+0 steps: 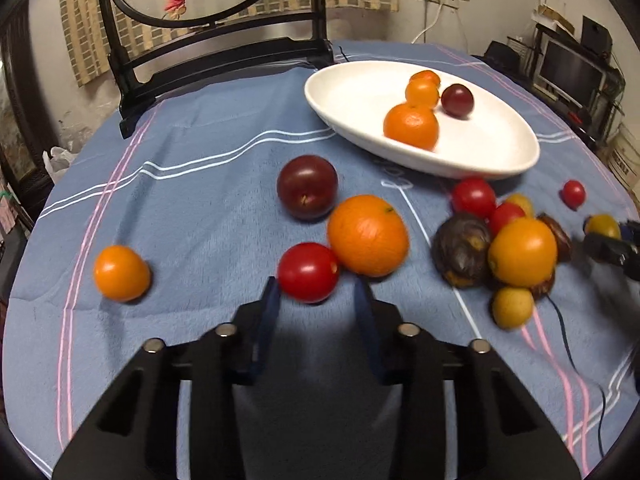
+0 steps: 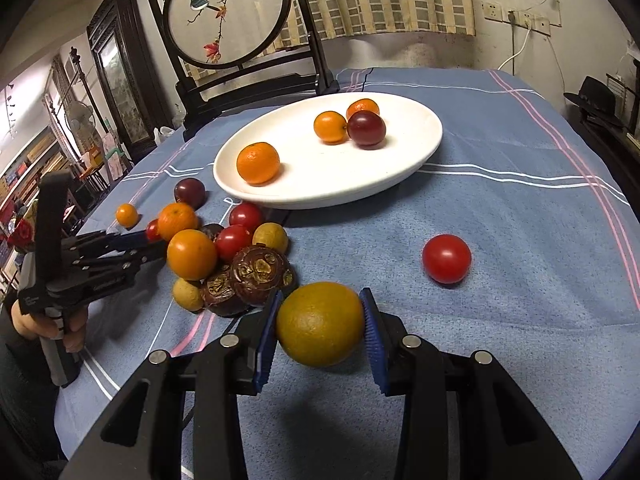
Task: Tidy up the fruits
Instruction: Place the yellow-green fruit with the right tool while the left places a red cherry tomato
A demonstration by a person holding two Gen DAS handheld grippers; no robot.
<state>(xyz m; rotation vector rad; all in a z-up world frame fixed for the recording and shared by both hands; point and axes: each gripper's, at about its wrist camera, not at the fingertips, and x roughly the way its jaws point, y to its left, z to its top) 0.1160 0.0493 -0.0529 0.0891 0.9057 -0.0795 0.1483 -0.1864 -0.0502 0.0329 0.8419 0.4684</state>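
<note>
A white oval plate (image 1: 348,92) (image 2: 400,164) holds three oranges and a dark plum. My left gripper (image 1: 316,288) is open, its fingers on either side of the near edge of a red tomato (image 1: 308,272). Beside that tomato lie a large orange (image 1: 368,236) and a dark plum (image 1: 307,187). My right gripper (image 2: 320,312) is shut on a yellow-green citrus fruit (image 2: 320,324), low over the cloth. A pile of mixed fruit (image 2: 232,256) (image 1: 504,248) lies between the two grippers. My left gripper also shows in the right wrist view (image 2: 152,242).
A small orange (image 1: 122,273) lies alone at the left. A lone red tomato (image 2: 446,258) lies right of the pile. A black framed round screen (image 2: 228,12) stands at the table's far edge. A dark cable (image 1: 568,344) runs across the blue cloth.
</note>
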